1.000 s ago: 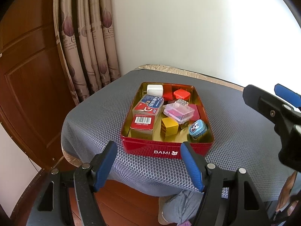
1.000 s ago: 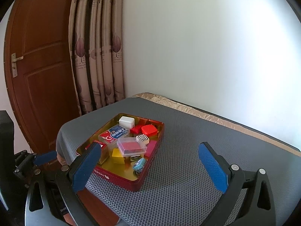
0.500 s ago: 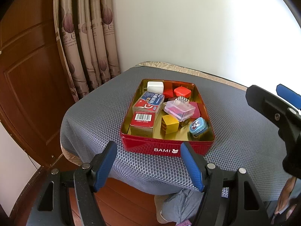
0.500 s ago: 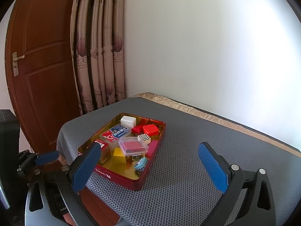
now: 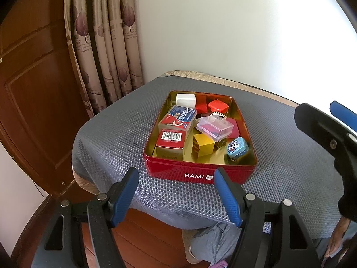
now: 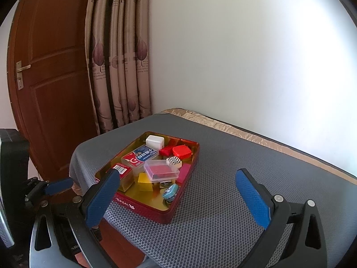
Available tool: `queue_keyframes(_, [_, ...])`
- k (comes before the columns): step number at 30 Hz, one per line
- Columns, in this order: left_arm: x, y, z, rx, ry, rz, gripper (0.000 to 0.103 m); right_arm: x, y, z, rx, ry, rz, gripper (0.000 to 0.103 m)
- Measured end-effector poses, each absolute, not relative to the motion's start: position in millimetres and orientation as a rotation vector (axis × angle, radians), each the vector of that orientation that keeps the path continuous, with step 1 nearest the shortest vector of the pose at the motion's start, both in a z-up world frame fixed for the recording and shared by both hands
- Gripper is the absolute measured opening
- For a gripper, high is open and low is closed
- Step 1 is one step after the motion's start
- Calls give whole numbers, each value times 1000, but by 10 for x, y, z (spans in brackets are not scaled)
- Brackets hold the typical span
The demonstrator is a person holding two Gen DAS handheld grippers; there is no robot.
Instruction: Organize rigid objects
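Note:
A red BAMI tin [image 5: 178, 174] [image 6: 142, 207] sits on the grey mesh table and holds several small rigid objects: a white block [image 5: 185, 99], a red-lidded box [image 5: 218, 106], a clear plastic box [image 5: 215, 128] [image 6: 161, 170], a yellow cube [image 5: 204, 144], a barcode carton [image 5: 171, 139] and a blue oval tin [image 5: 237, 147]. My left gripper [image 5: 176, 176] is open and empty, hovering before the tin's near wall. My right gripper [image 6: 178, 179] is open and empty, above the table to the tin's right; it also shows in the left wrist view [image 5: 323, 131].
The grey mesh table [image 6: 223, 178] stands against a white wall. A curtain [image 5: 104, 44] and a brown wooden door [image 6: 49, 67] are at the left. A person's knee [image 5: 212, 243] is below the table's near edge.
Both grippers have drawn back and up slightly from the tin. Both stay open and empty. The objects in the tin have not moved.

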State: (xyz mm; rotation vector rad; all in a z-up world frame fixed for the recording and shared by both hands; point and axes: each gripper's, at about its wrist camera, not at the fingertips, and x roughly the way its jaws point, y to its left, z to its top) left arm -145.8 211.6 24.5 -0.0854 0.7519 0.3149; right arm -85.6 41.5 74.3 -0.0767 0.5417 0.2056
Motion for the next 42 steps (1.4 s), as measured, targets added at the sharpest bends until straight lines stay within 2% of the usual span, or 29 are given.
queue_keyframes(42, [-1458, 2175, 258, -101, 759, 346, 72, -862, 483, 755, -83, 562, 226, 103])
